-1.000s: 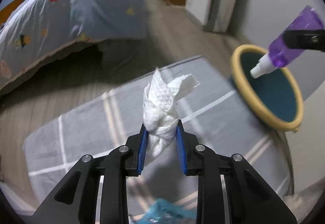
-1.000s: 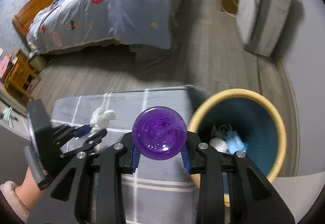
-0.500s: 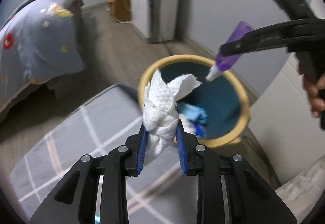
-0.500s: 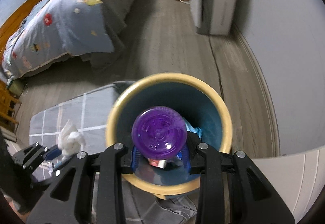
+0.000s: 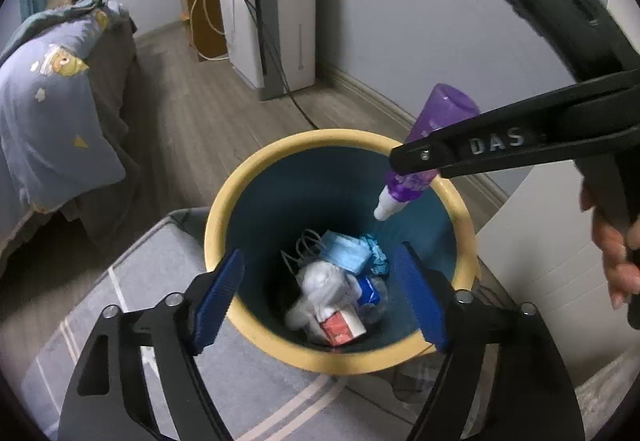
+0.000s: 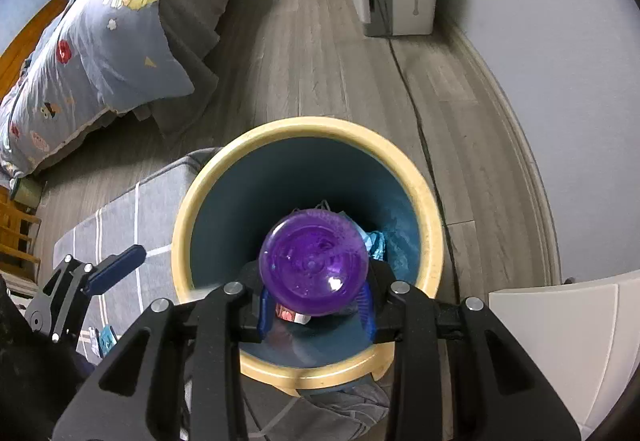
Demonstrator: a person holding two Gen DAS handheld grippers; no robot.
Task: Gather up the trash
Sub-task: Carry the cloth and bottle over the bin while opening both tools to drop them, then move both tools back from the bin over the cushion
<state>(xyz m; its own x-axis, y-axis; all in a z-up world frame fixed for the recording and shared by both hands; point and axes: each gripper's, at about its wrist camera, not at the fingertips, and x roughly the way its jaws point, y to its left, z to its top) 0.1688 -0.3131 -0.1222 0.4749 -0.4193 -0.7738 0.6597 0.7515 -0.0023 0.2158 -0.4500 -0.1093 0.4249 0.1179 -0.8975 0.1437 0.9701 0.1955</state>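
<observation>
The white tissue wad (image 5: 318, 281) now lies down inside the yellow-rimmed bin (image 5: 248, 177), on top of a blue face mask (image 5: 344, 249), a red-and-white carton (image 5: 340, 327) and other scraps. Right above it the left gripper (image 5: 320, 301) hangs over the bin's mouth; its jaws have just been opening and now stand wide apart with nothing between them. The right gripper (image 6: 316, 305) is clamped on a purple bottle (image 6: 314, 255), which points white cap down over the far side of the bin. The bin stands at the corner of a grey checked rug (image 5: 100, 305) on the wooden floor, with a bed (image 6: 100, 41) under a blue printed quilt on one side and a white appliance (image 5: 276, 13) against the wall.
</observation>
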